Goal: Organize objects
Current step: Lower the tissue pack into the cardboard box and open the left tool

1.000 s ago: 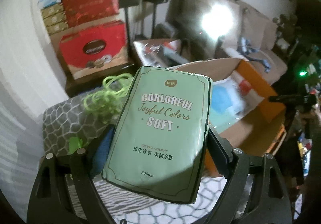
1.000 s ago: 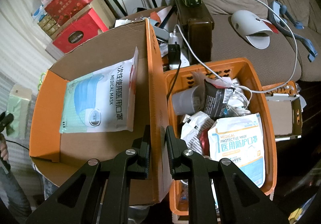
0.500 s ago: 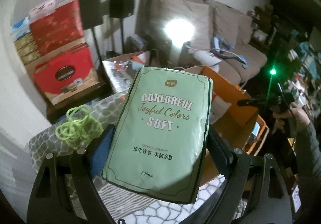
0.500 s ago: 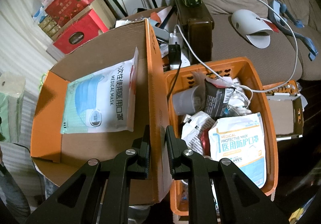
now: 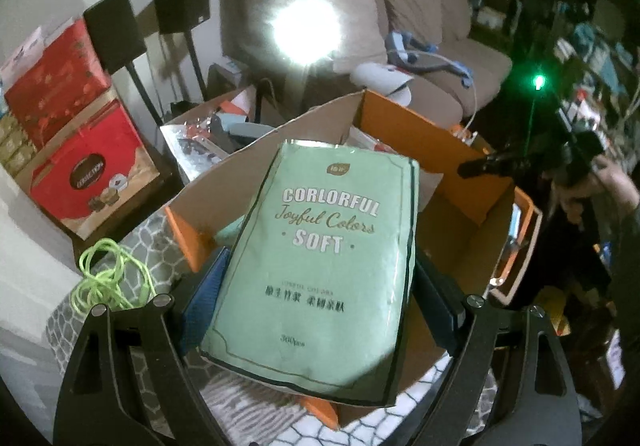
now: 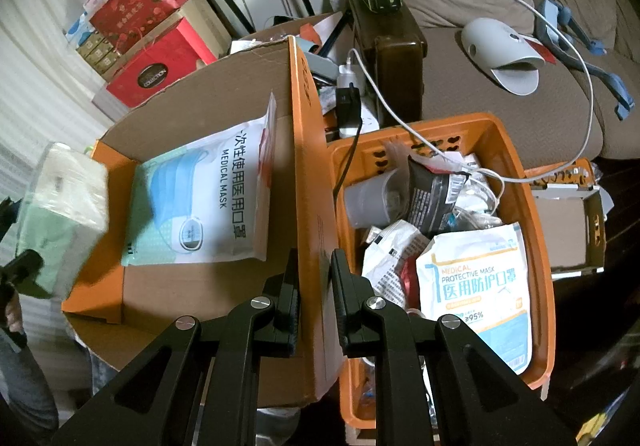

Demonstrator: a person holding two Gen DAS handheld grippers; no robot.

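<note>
Setting: a dim living room, brown fabric sofa [image 6: 500, 94] at the back, red gift cartons [image 5: 80, 174] stacked against the pale wall, a grey-and-white patterned cloth [image 5: 160, 230] covering the work surface.

Item 1: large open cardboard box with orange flaps [image 6: 208, 286], nearly empty; one white-and-blue flat pack of medical masks [image 6: 208, 198] lies on its floor against the right-hand wall.

Item 2: orange perforated plastic basket [image 6: 532, 230], just beside the box on its right, crowded with mask packets and wrappers.

Item 3: pale green soft pack of tissues printed "SOFT" [image 5: 324, 246], pinched by its two long sides in the left gripper [image 5: 320, 286], jaws spread wide against it. Long axis runs forward along the fingers, top end over the box's opening. In the right wrist view the pack [image 6: 60, 206] hangs at the box's left edge, above the bare floor left of the mask pack.

Item 4: right gripper [image 6: 316, 302], jaws pressed together on the box's upright orange side flap [image 6: 308, 166], holding it.

Judgement: the left hand alone carries the pack; the free floor lies ahead and below it, so lowering forward should suffice.
</note>
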